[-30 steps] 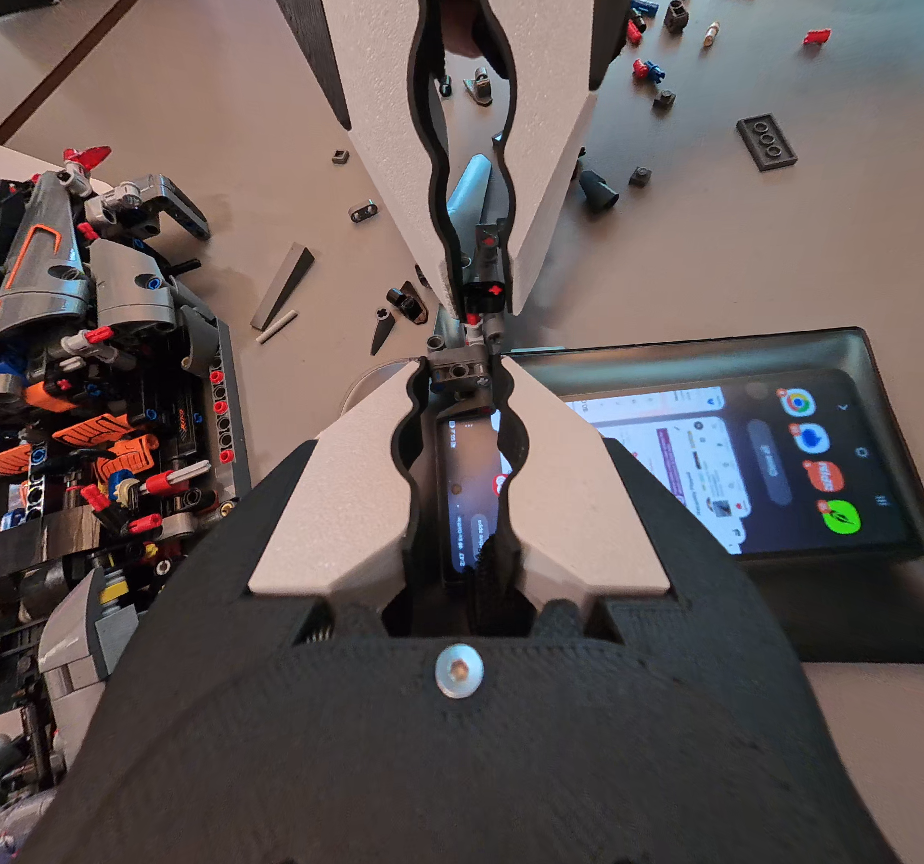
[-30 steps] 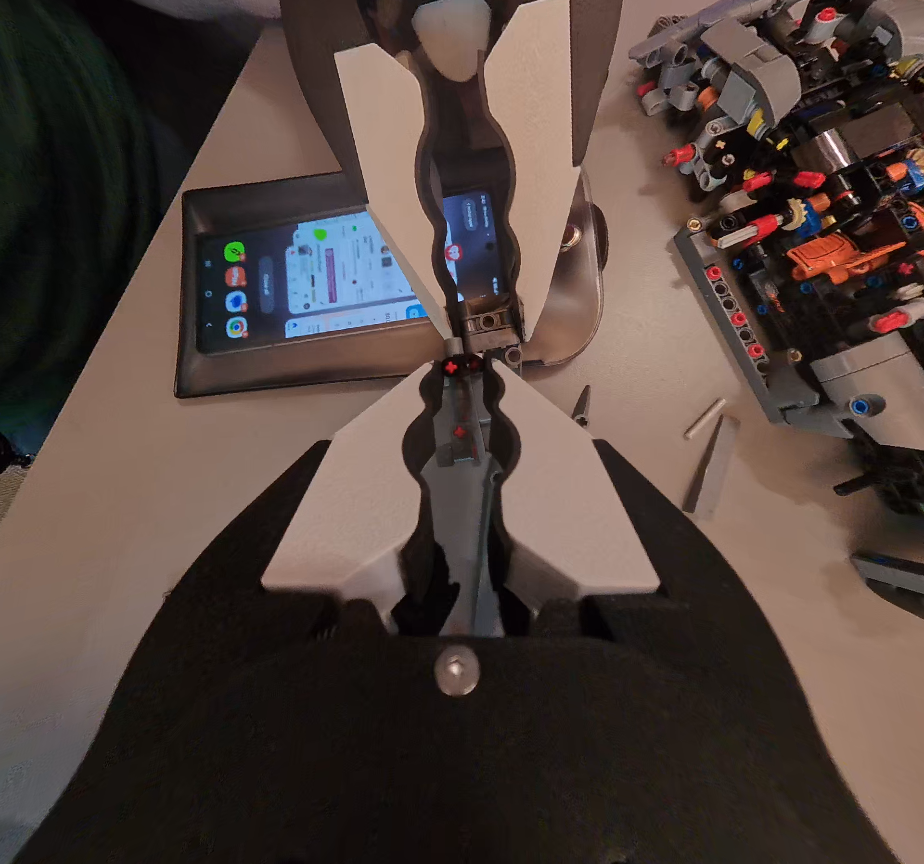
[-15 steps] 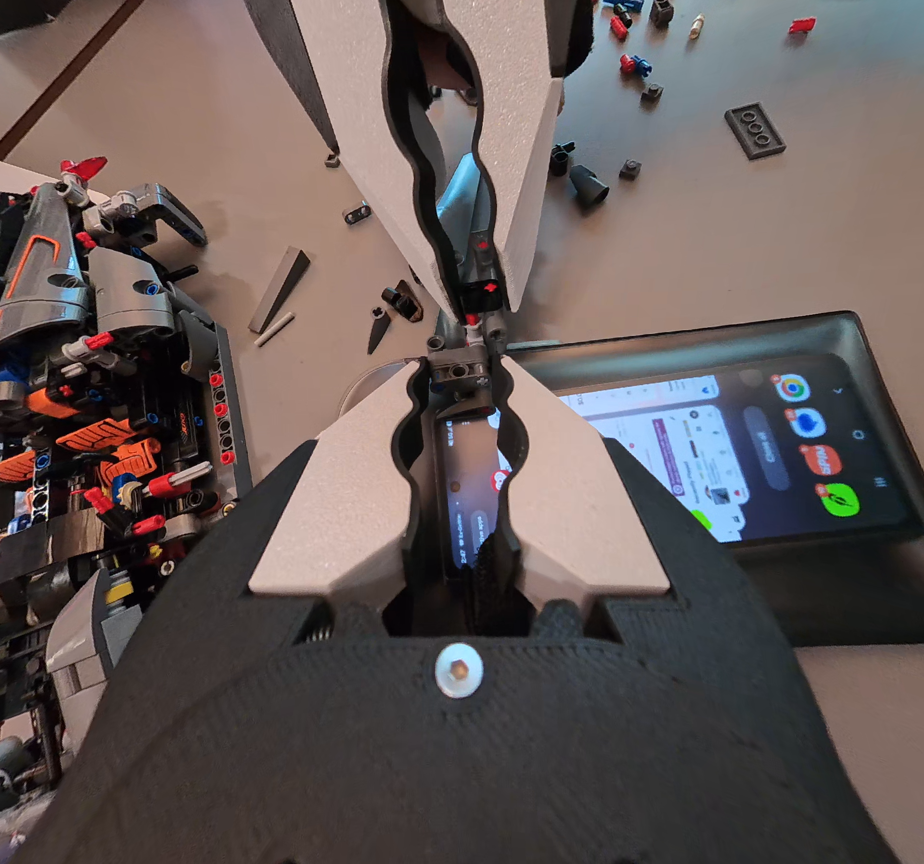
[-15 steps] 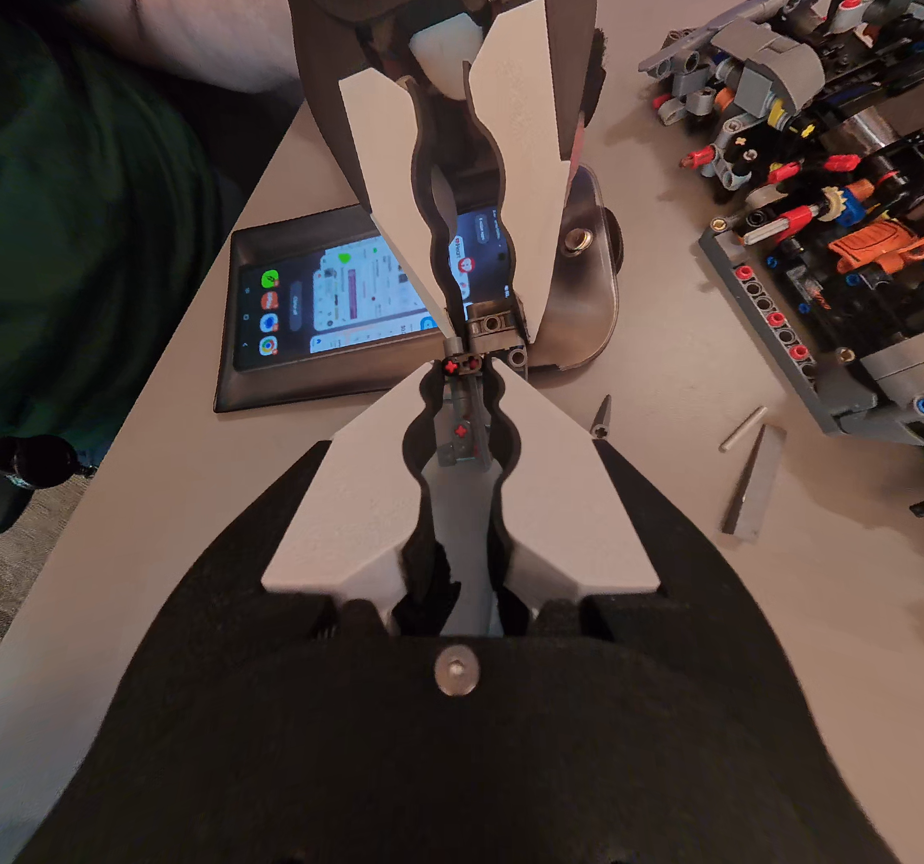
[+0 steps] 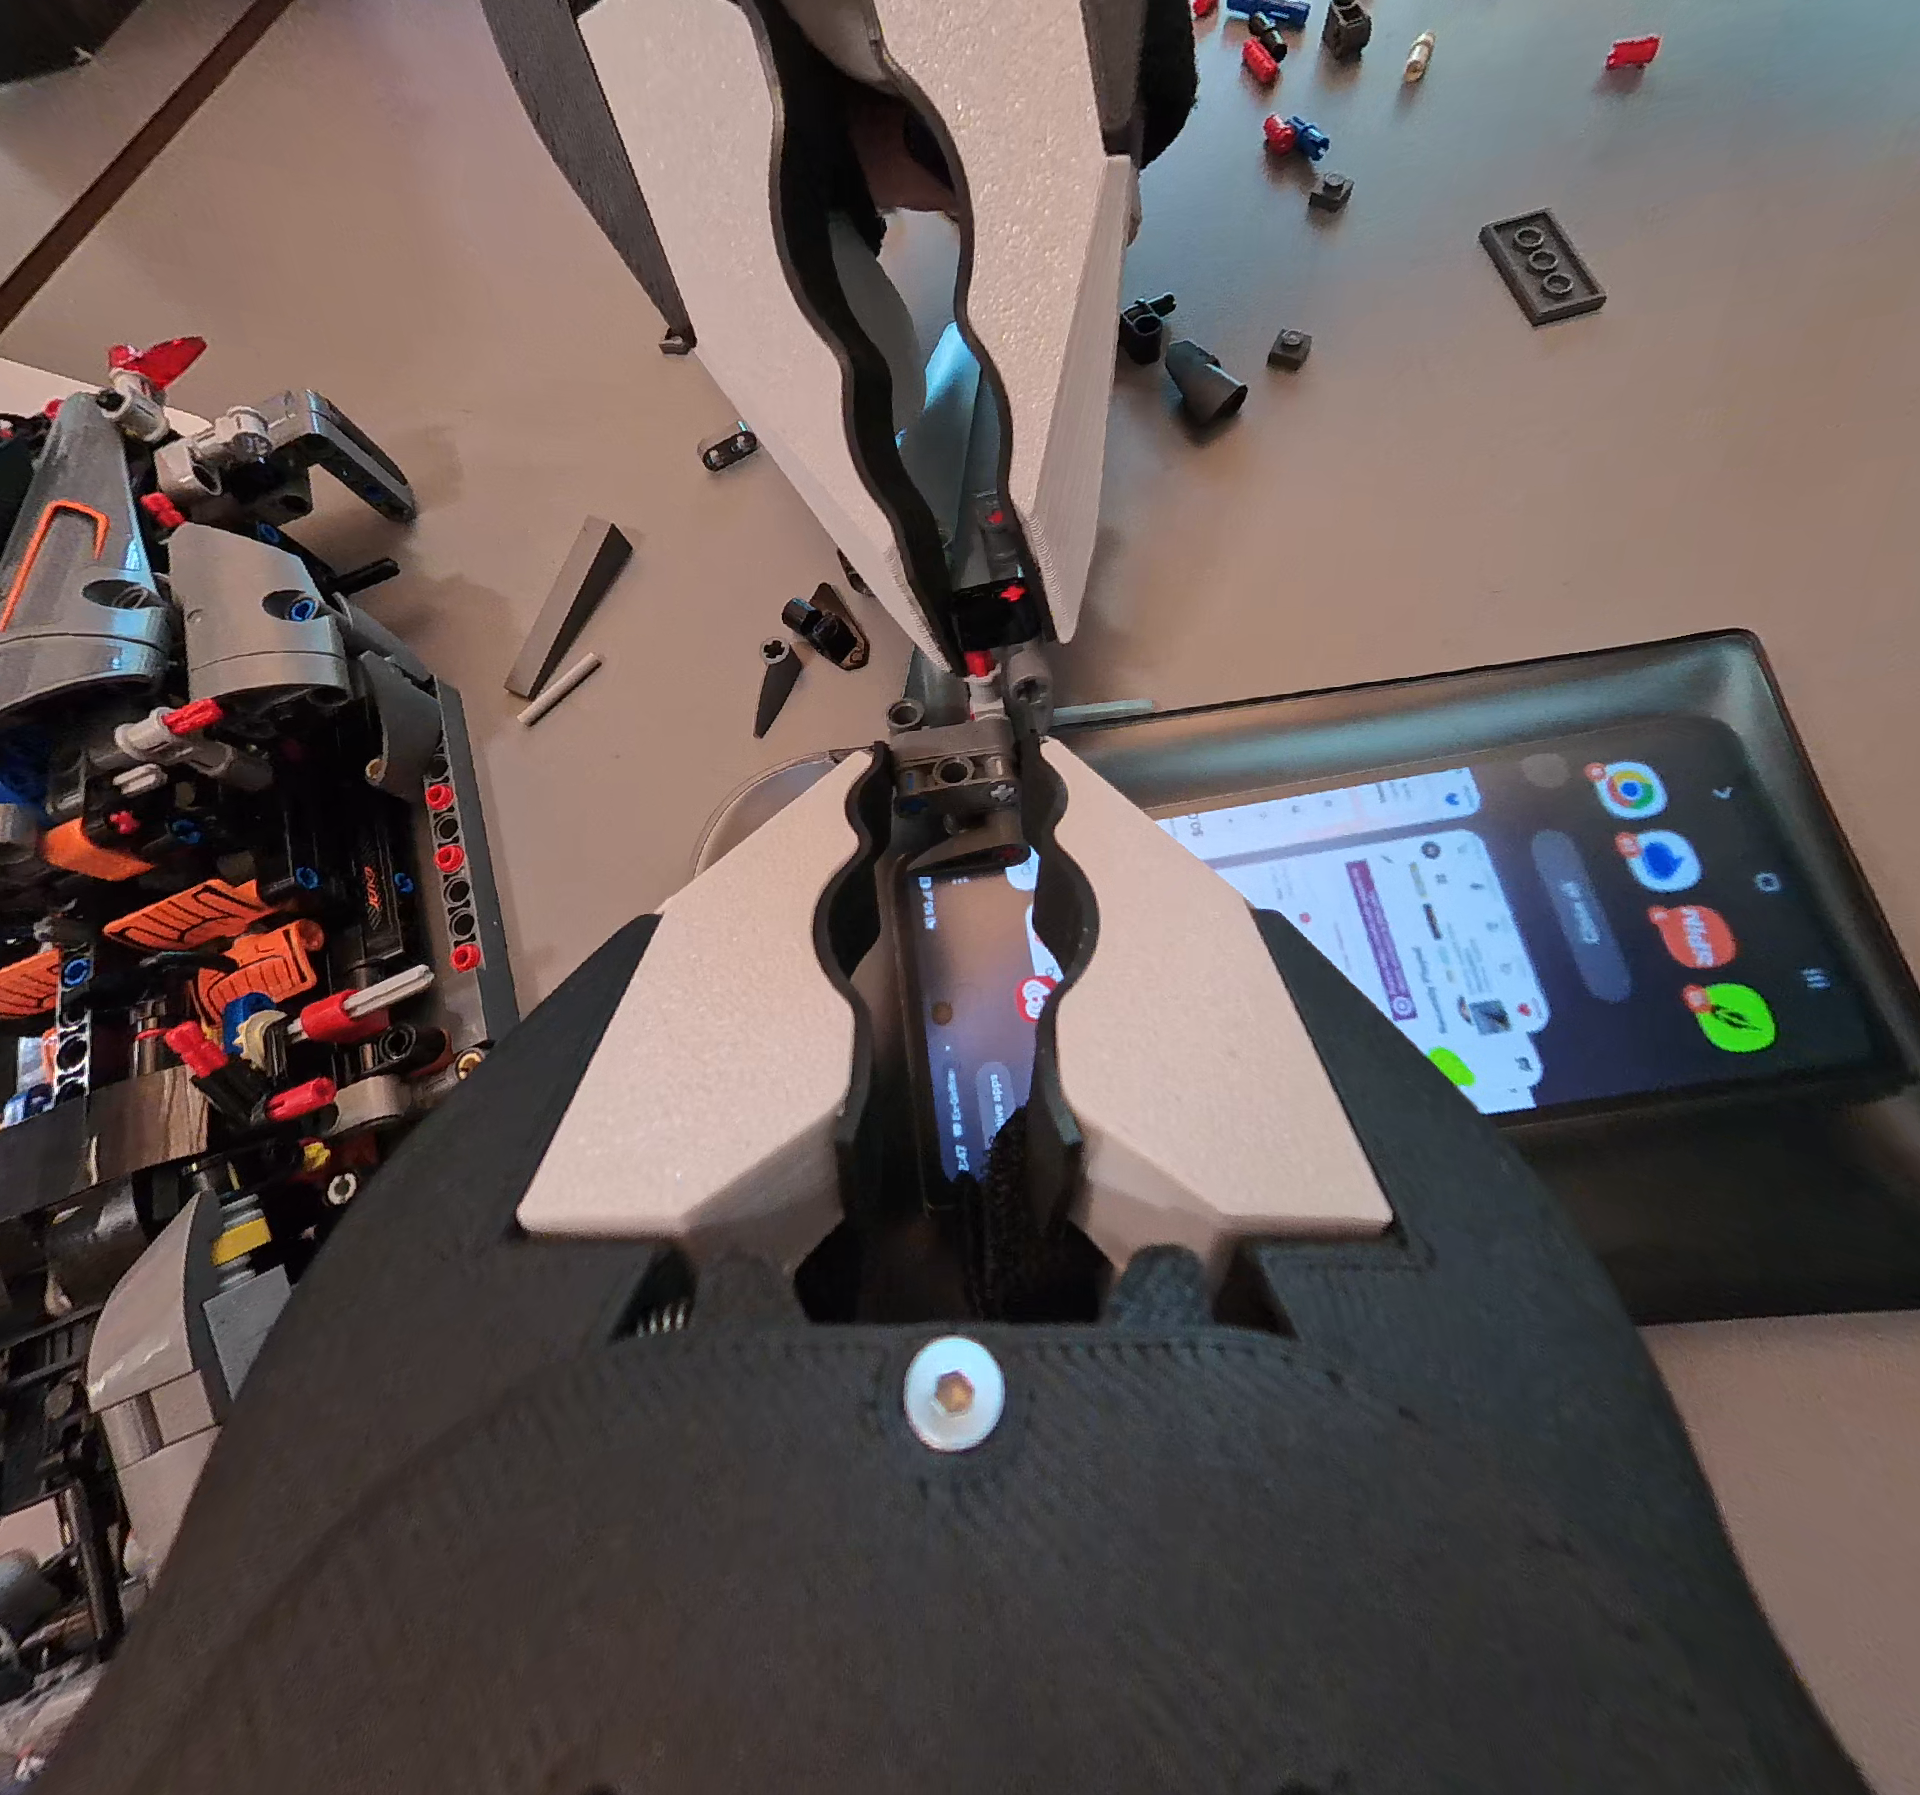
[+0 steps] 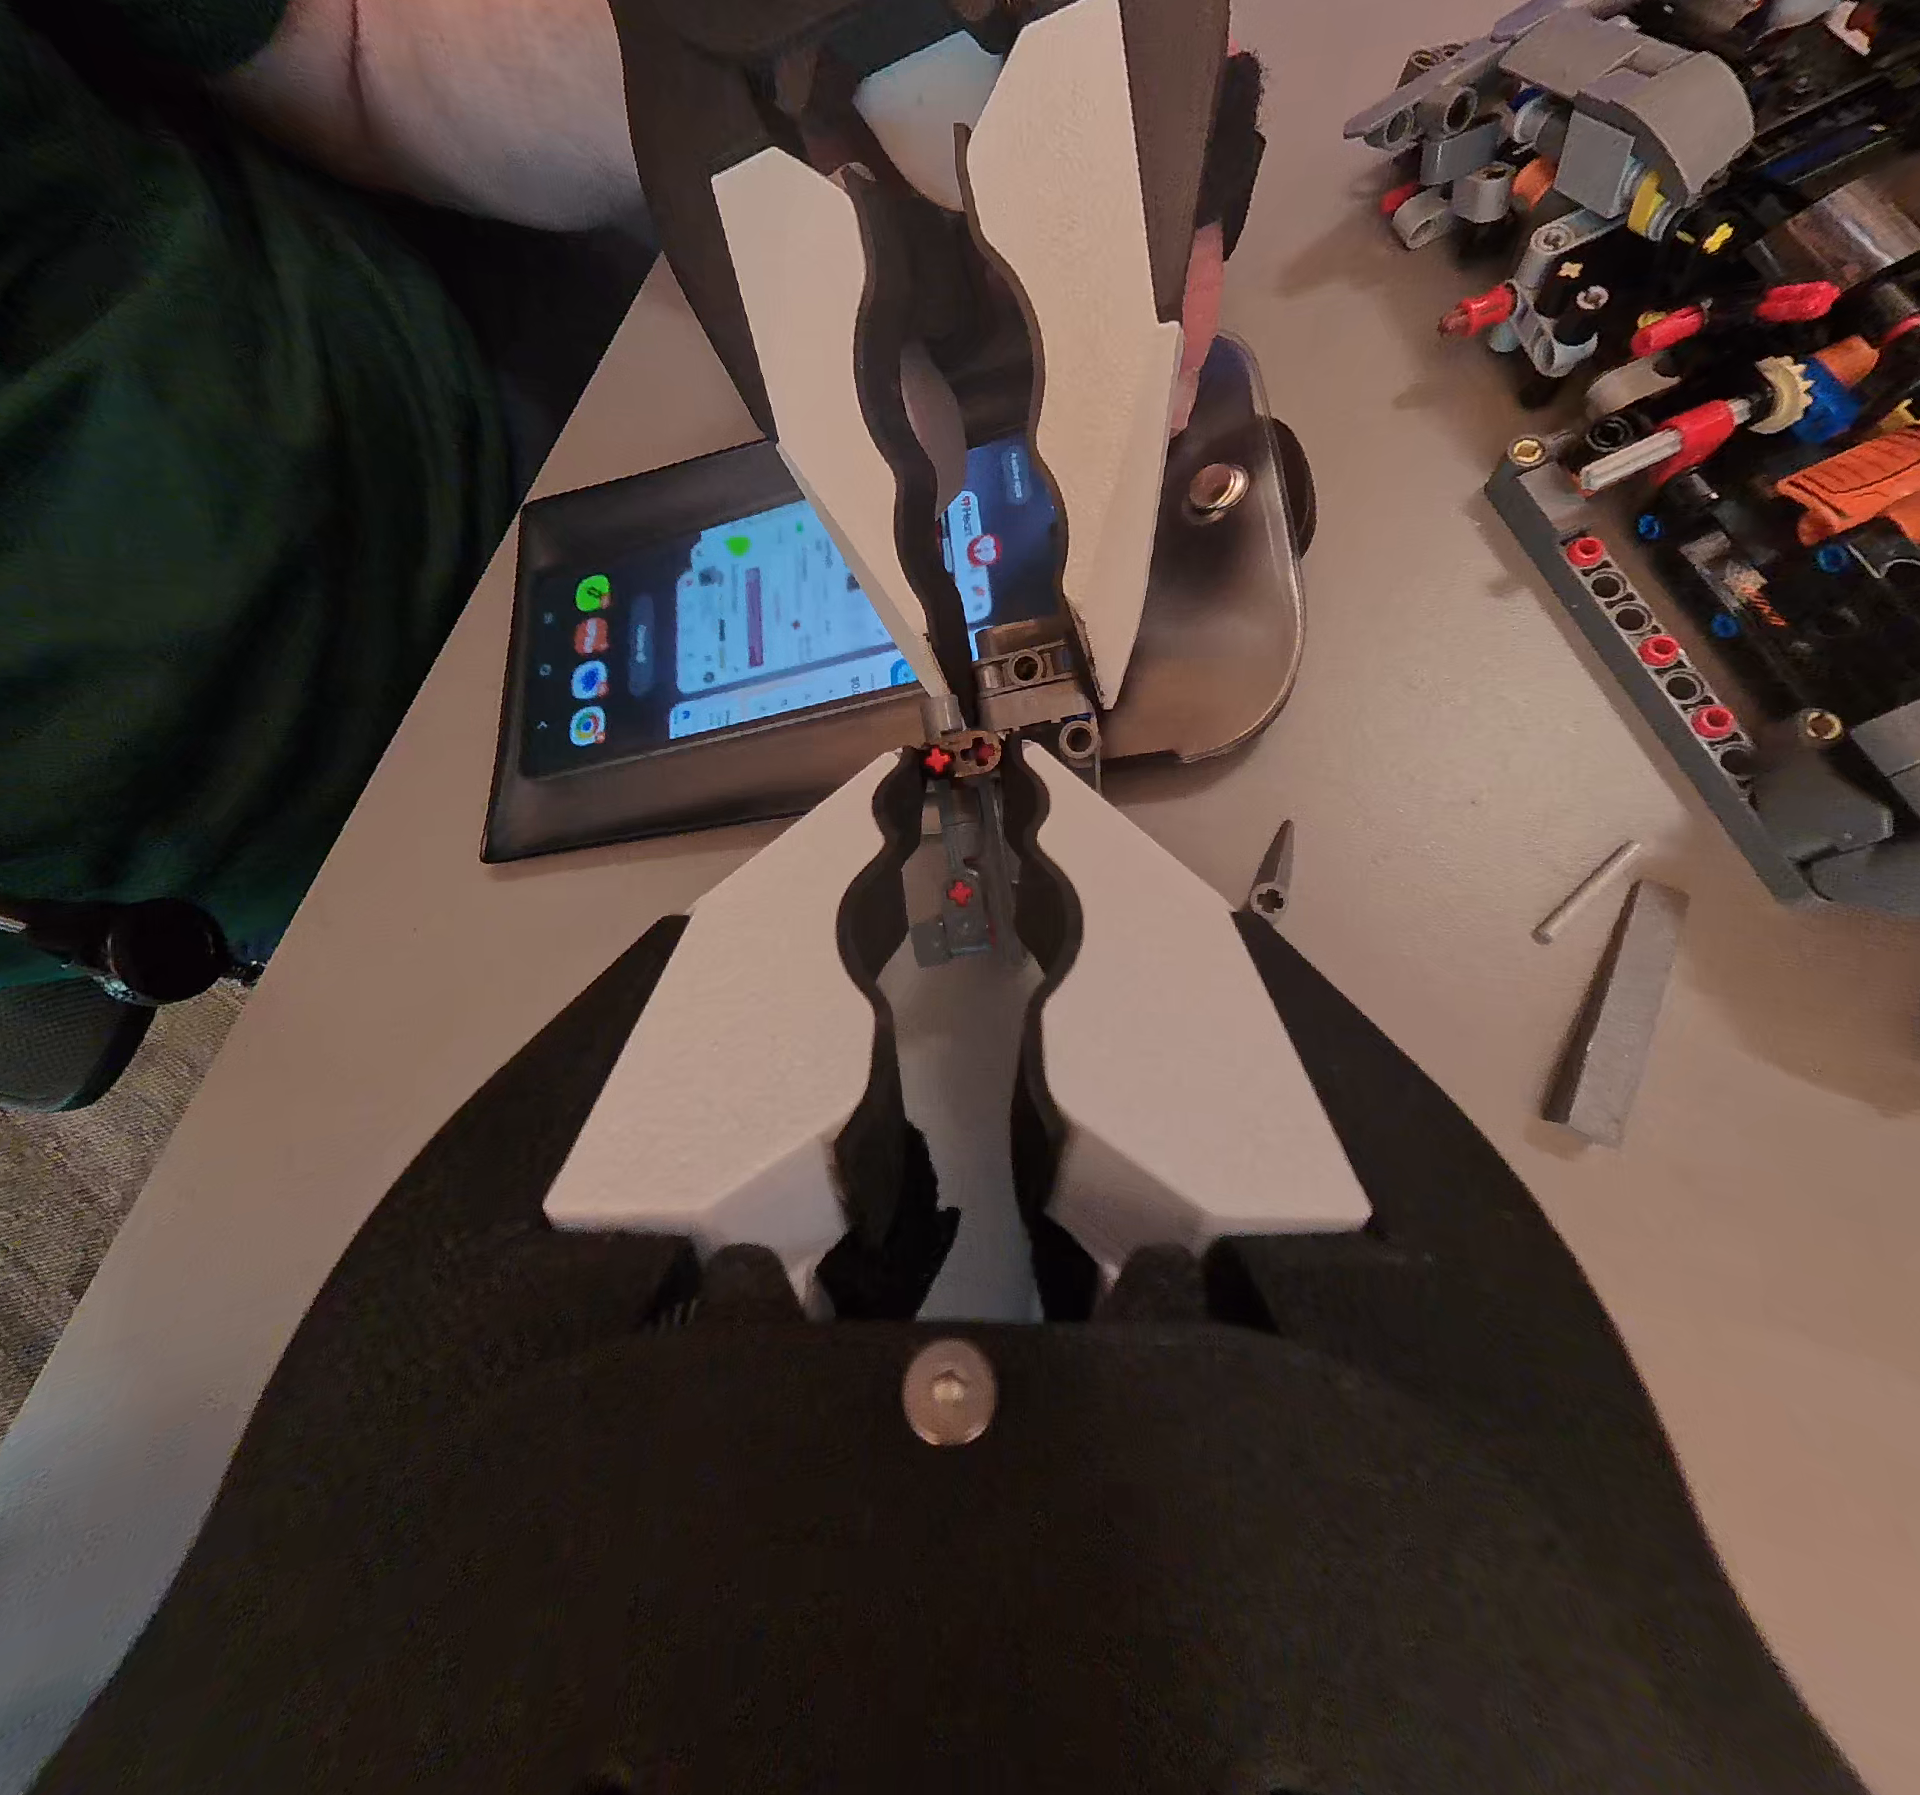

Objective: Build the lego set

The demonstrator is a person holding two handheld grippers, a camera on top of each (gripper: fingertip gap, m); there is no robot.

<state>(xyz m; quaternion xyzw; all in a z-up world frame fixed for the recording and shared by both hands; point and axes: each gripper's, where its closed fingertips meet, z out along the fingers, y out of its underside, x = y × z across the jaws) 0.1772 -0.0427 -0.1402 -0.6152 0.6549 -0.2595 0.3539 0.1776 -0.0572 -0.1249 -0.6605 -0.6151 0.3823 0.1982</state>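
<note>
My left gripper [image 5: 956, 769] is shut on a small grey connector piece [image 5: 951, 758]. My right gripper [image 6: 961, 769] is shut on a long grey panel assembly with red pins [image 6: 966, 898]. The two grippers meet tip to tip above the table, and the two pieces touch at a red pin [image 5: 977, 667]. In the left wrist view the right gripper [image 5: 992, 639] comes down from the top with the panel assembly [image 5: 992, 592] in it. In the right wrist view the left gripper [image 6: 1013, 680] holds the connector [image 6: 1023, 670]. The large grey, black and orange model [image 5: 187, 810] stands to the left.
A phone with a lit screen lies on a dark tray [image 5: 1558, 706] under the grippers. Several loose pieces [image 5: 1278, 52] and a dark plate [image 5: 1542, 266] lie at the far right. A grey wedge [image 5: 571, 602] and thin rod [image 6: 1584, 888] lie near the model [image 6: 1714, 395]. A person's arm [image 6: 468, 62] is behind. The grippers are tip to tip, or close to it. Left tips and right tips are each some 15 cm from the dark plate [image 5: 1542, 266].
The right gripper has tilted and shifted left in the left wrist view. The joined pieces stay pressed together at the tips. Both grippers have moved slightly away from the model.
</note>
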